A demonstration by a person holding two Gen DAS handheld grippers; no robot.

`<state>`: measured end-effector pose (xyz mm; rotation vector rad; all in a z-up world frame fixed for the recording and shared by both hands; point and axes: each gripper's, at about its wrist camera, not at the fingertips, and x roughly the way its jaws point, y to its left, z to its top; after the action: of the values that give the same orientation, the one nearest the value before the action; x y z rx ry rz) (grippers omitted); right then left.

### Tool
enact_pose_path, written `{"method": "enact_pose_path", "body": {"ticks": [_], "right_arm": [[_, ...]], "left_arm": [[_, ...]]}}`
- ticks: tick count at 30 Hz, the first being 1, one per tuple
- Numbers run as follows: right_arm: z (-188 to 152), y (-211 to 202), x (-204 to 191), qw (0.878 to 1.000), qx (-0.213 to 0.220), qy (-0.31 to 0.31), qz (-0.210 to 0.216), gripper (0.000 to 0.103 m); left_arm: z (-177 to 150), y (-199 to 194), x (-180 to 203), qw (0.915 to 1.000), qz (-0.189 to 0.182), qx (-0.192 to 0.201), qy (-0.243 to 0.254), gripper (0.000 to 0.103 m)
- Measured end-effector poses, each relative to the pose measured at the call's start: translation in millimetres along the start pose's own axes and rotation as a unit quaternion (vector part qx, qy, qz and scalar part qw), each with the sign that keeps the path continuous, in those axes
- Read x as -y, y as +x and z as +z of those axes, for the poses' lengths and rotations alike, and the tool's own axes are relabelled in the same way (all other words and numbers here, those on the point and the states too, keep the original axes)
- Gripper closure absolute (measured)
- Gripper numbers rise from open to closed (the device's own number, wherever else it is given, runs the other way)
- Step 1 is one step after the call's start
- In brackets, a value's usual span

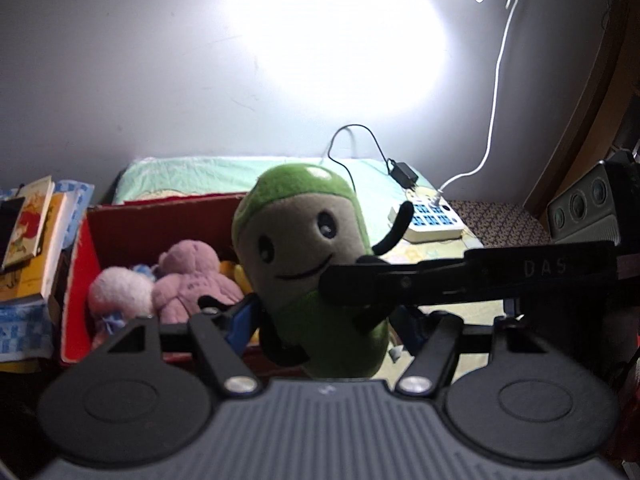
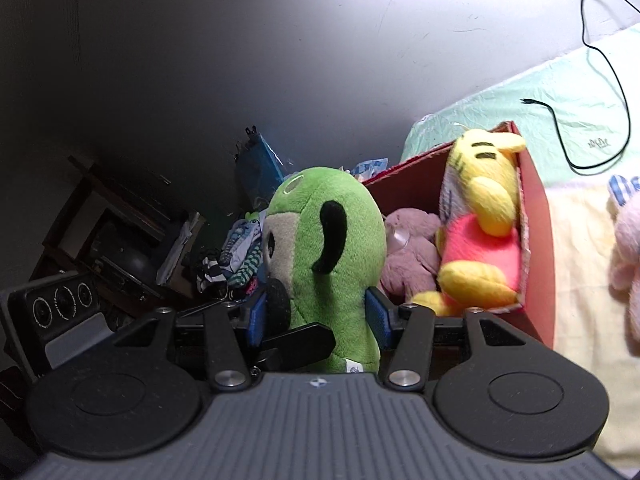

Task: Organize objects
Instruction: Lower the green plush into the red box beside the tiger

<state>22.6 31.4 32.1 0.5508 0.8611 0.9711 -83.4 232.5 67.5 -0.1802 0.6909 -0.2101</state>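
Both grippers' jaws, left (image 1: 328,324) and right (image 2: 318,314), clamp the green plush (image 2: 332,248).

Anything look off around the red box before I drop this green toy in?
Only the yellow bear: it is propped against the wall of the red box, its head poking above the rim. Nothing looks spilled or damaged.

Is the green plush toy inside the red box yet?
Not yet: the green plush toy is held upright in front of the red cardboard box.
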Motion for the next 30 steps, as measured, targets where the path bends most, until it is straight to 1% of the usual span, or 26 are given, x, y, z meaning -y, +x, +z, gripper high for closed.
{"method": "enact_pose_path", "body": {"ticks": [4,8,11,14,18,22,24,27,30], "right_arm": [[6.4,35.5,0.4,1.000,-0.005,0.015,0.001,0.050],[7.0,69.2,6.7,0.999,-0.014,0.030,-0.012,0.050],[6.7,88.0,13.1,0.999,-0.018,0.040,-0.021,0.050],[7.2,100.9,18.2,0.998,-0.022,0.054,-0.026,0.050],[4.6,115.6,21.7,0.998,-0.032,0.054,-0.032,0.050],[4.1,127.4,21.3,0.997,-0.036,0.048,-0.039,0.050],[3.8,132.3,25.6,0.997,-0.046,0.058,-0.037,0.049],[-0.2,135.4,29.0,0.995,-0.063,0.066,-0.032,0.048],[-0.3,134.0,25.8,0.996,-0.067,0.053,-0.034,0.045]], "left_arm": [[7.2,5.2,-33.0,0.9998,0.017,-0.002,-0.013,0.033],[8.2,21.0,-63.0,0.9989,0.033,-0.020,-0.028,0.033],[6.1,32.5,-77.8,0.9980,0.044,-0.030,-0.032,0.033],[5.2,42.8,-93.4,0.9971,0.047,-0.037,-0.048,0.032],[0.6,52.3,-104.9,0.9953,0.057,-0.052,-0.059,0.031],[-2.1,59.8,-115.9,0.9936,0.070,-0.059,-0.066,0.029],[-4.4,65.9,-121.7,0.9923,0.074,-0.067,-0.074,0.027],[-9.9,75.0,-125.6,0.9902,0.084,-0.082,-0.076,0.026],[-12.2,75.8,-120.6,0.9904,0.091,-0.082,-0.065,0.026]]}}
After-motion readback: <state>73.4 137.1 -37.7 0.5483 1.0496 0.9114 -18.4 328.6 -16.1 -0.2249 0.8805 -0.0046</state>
